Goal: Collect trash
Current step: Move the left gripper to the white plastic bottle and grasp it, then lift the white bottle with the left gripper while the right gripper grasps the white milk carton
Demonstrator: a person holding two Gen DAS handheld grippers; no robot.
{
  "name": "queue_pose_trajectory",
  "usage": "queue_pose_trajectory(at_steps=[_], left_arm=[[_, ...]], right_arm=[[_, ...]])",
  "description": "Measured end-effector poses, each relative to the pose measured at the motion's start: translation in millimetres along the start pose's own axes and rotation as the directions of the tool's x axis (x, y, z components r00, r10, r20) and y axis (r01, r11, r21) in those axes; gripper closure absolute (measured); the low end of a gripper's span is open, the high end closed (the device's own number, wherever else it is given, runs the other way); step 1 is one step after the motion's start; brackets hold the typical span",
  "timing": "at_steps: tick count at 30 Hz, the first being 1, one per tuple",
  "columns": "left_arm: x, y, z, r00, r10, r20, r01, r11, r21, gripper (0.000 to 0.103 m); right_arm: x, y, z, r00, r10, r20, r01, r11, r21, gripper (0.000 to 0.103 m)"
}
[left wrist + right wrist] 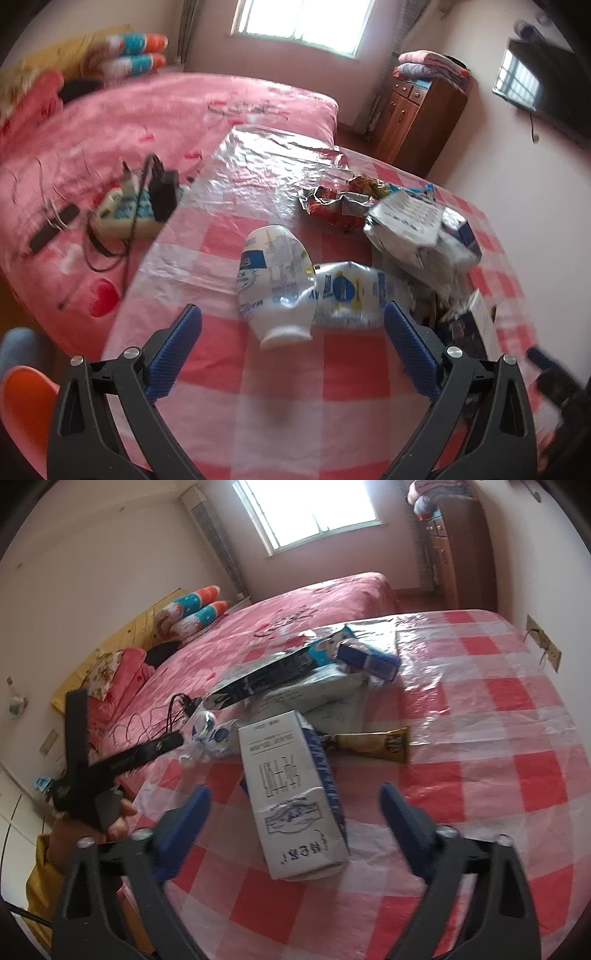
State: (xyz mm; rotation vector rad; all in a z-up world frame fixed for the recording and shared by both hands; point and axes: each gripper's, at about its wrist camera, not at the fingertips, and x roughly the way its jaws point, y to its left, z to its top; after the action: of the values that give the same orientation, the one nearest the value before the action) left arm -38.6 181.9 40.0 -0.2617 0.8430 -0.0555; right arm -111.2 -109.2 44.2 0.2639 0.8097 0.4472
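Trash lies on a table [280,398] covered in a red-and-white check cloth under clear plastic. My left gripper [291,317] is open, and a crushed white plastic bottle [275,280] lies just ahead between its blue pads, untouched. Beside the bottle are a second crumpled white bottle [351,291], a red snack wrapper [332,208] and a flattened grey-white carton [410,229]. My right gripper [295,794] is open around a white milk carton [284,775], with gaps on both sides. Behind it lie a gold wrapper [373,744], a blue can [369,661] and a flat dark box [269,675].
A bed with a pink cover [147,110] runs along the table's left side, with a power strip and cables [125,210] on it. A wooden cabinet [417,110] stands at the back. An orange seat [26,398] is at lower left. A hand [118,823] holds the other gripper.
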Motion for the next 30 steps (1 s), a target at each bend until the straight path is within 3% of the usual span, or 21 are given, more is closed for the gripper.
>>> queue_pose_trajectory(at_steps=[6,11,14,24,30], left_arm=[[26.9,7.1,9.7,0.999,0.005,-0.038,-0.007,0.999,-0.047,0.009],[46.8,13.5,12.6,0.996,-0.010,-0.090,0.001,0.996,-0.094,0.032],[50.1,15.3,15.0,0.997,-0.019,-0.081,0.011,0.994,-0.107,0.040],[46.7,18.8,10.8,0.997,-0.031,-0.065,0.023,0.992,-0.128,0.040],[33.6,21.5,5.8,0.998,-0.037,-0.043,0.031,0.991,-0.130,0.040]], right_arm=[[11.6,6.2,1.2,1.000,0.015,-0.019,-0.015,1.000,-0.019,0.019],[19.4,7.4,0.6,0.999,0.021,-0.033,-0.022,0.999,-0.030,0.019],[24.3,6.5,1.5,0.999,0.020,-0.040,-0.021,0.999,-0.037,0.024],[35.8,8.0,0.3,0.998,-0.029,-0.059,0.026,0.998,-0.057,0.035],[39.7,11.5,-0.3,0.997,-0.051,-0.063,0.046,0.996,-0.076,0.035]])
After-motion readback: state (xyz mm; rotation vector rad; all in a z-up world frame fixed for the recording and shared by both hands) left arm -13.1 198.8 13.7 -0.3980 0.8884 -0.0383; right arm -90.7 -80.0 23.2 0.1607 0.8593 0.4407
